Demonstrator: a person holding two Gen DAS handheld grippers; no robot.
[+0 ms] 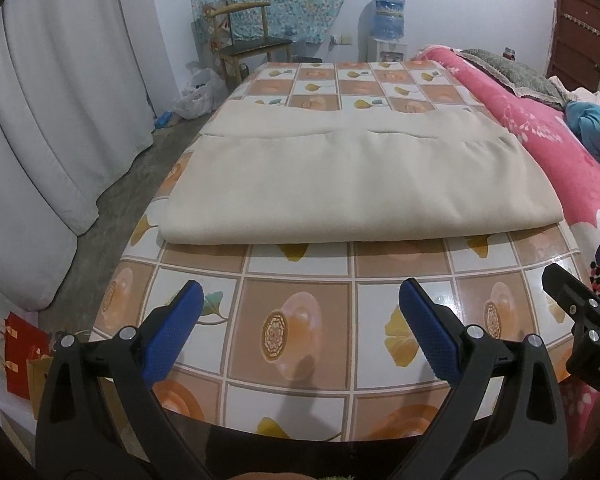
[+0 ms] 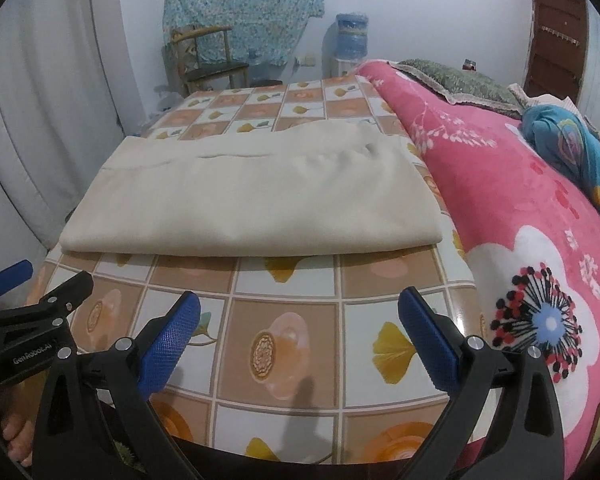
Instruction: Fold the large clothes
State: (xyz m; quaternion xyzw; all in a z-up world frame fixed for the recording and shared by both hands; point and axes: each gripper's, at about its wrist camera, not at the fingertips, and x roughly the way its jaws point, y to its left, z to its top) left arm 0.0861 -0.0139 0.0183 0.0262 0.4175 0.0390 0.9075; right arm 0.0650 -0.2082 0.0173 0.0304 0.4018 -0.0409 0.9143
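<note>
Both our blue-padded claws, left and right, hover released and empty above the tiled-pattern tabletop. Ahead of them lies the cream cloth, already folded; we judge further halving remains.

"GenRobot.AI" on the left tongs; partial "DAS" on the right tongs.

Dim, bluish indoor light; soft shadows, sharp focus, fisheye-bent dark corners.

Left gripper and right gripper level, side by side — jaws spread wide, holding nothing
</note>
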